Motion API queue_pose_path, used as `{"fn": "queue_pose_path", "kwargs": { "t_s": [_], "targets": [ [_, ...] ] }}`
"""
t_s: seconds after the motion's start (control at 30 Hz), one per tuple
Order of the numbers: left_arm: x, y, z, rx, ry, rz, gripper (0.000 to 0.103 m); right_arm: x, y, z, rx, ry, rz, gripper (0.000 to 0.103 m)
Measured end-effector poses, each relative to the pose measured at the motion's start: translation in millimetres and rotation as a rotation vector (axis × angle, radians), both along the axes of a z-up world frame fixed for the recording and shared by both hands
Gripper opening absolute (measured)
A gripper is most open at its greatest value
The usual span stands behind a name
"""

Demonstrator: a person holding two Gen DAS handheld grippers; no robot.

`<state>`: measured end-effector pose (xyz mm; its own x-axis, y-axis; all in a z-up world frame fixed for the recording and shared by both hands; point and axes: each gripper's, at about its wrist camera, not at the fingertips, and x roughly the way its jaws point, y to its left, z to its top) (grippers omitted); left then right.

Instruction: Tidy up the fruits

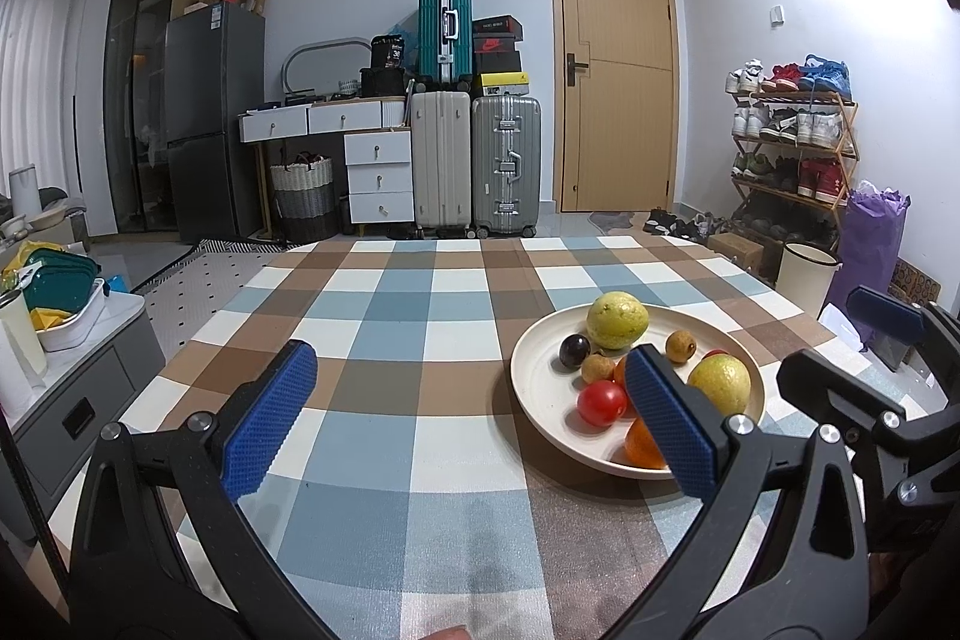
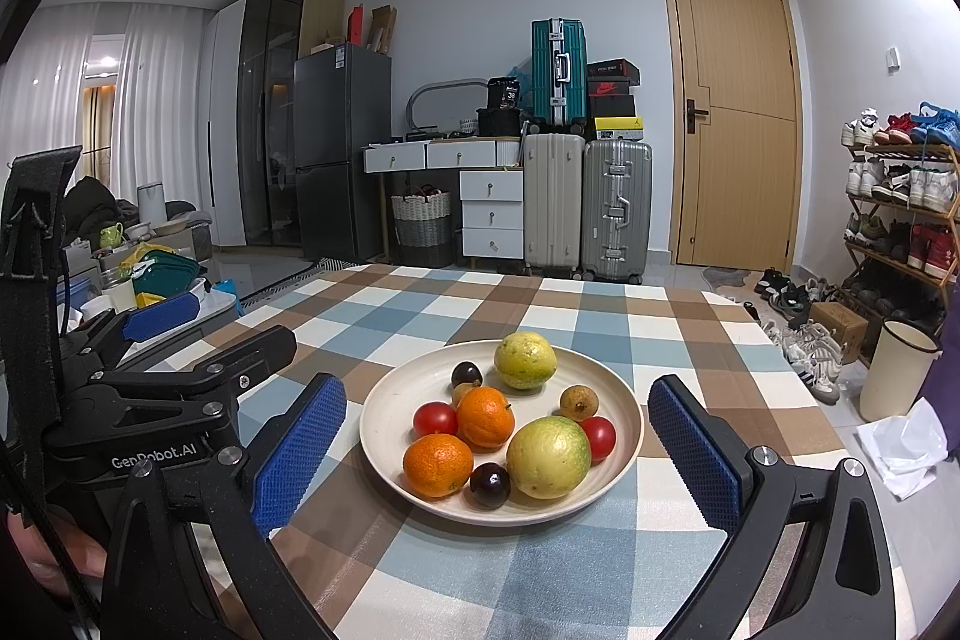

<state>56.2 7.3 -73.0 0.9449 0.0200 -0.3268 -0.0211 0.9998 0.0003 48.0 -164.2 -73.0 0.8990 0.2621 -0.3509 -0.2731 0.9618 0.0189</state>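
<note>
**Fruit on plate, both grippers empty**

Left gripper [image 1: 471, 415] and right gripper [image 2: 498, 451] both spread wide, holding nothing, above checked tablecloth [image 2: 420, 304]. Cream plate [image 2: 384, 400] holds oranges [image 2: 438, 463], tomatoes [image 2: 435, 418], guavas [image 2: 525, 359], plums, longans.

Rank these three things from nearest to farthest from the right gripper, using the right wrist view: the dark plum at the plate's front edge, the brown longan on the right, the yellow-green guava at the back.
From the right gripper:
1. Dark round plum, at the front edge of the cream plate.
2. Small brown longan, right of middle.
3. Yellow-green guava, at the back.
</note>
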Motion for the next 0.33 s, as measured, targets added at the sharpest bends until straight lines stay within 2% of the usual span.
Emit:
{"fn": "queue_pose_path", "kwargs": {
  "t_s": [0.33],
  "targets": [
    [-1.9, -2.5, 0.3, -0.002, -0.005, -0.019, 0.103, 0.0, -0.2, 0.0, 0.0, 0.0, 0.0, 0.103]
  ]
}}
